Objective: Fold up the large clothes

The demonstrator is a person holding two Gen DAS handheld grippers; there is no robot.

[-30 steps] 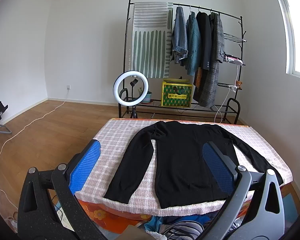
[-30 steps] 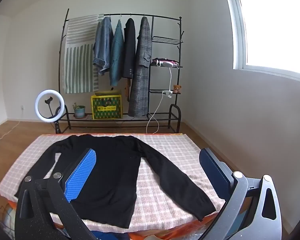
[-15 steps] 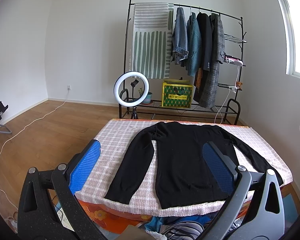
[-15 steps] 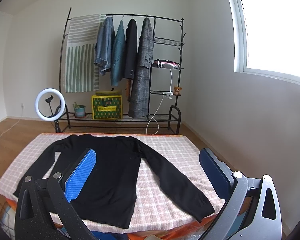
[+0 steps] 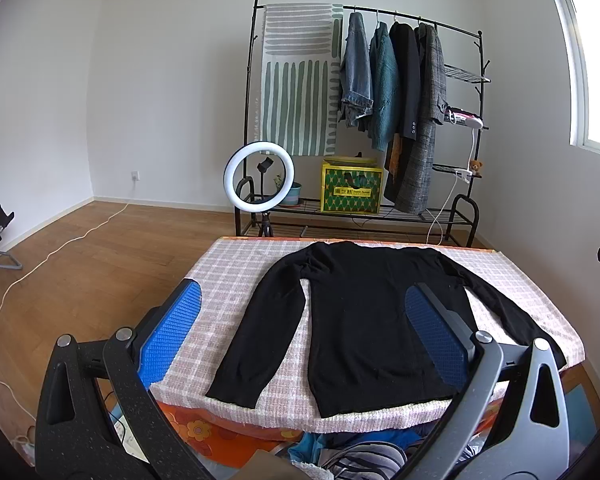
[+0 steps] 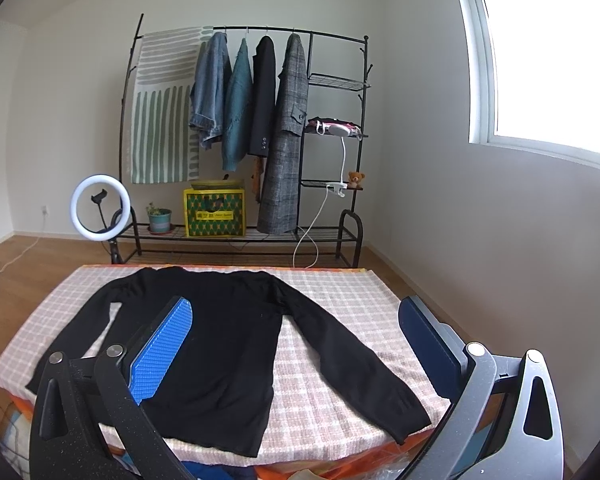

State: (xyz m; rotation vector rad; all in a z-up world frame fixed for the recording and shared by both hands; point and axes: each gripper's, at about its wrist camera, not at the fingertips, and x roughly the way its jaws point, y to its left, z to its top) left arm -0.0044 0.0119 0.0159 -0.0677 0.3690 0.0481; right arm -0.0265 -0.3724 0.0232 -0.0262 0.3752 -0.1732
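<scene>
A black long-sleeved sweater point(image 5: 364, 320) point(image 6: 228, 340) lies flat on a table covered with a pink checked cloth point(image 5: 228, 280) point(image 6: 340, 292), hem toward me and both sleeves spread out to the sides. My left gripper point(image 5: 304, 332) is open, held in the air before the table's near edge, facing the sweater's left half. My right gripper point(image 6: 296, 344) is also open, held above the near edge and facing the right sleeve. Neither gripper touches the sweater or holds anything.
A black clothes rack point(image 5: 380, 120) with hanging jackets, a striped cloth and a yellow box point(image 5: 352, 192) stands behind the table. A ring light point(image 5: 259, 178) on a stand is at the table's far left corner. Clothes are piled below the near edge point(image 5: 360, 452). A white cable point(image 5: 60, 248) crosses the wooden floor.
Both views have shifted only slightly; the right wrist view has tilted a little upward. The sweater has not moved and both grippers stay open.
</scene>
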